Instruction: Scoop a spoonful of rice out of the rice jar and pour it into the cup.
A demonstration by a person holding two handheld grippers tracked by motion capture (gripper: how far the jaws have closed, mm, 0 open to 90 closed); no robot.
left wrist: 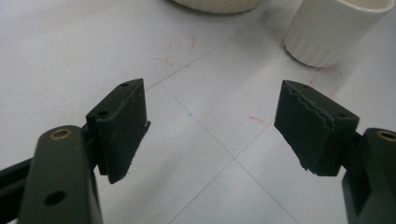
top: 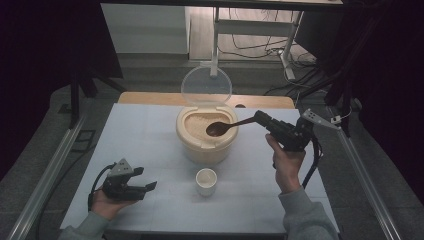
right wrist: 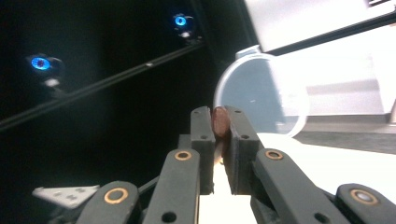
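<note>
High view, spoon: the brown wooden spoon [top: 224, 127] hangs over the open rice container [top: 206, 140], which sits just past the middle of the table [top: 150, 130]; its bowl is above the grain and its handle runs out to the right gripper [top: 259, 118].
Handling: light and stiff, I'd judge, but smooth and thin, so it may twist between the pads; a grip on the handle's far end suits it, kept level so no grain spills.
Right gripper: clamped tight on the spoon handle, seen end-on between its jaws in the right gripper view [right wrist: 219, 122].
Left gripper: [top: 148, 186] rests near the front left corner, jaws spread wide with nothing between them.
Cup: the small white cup [top: 206, 181] stands in front of the container, apart from both grippers.
Lid: the clear lid [top: 206, 86] stands tilted up behind the container.
</note>
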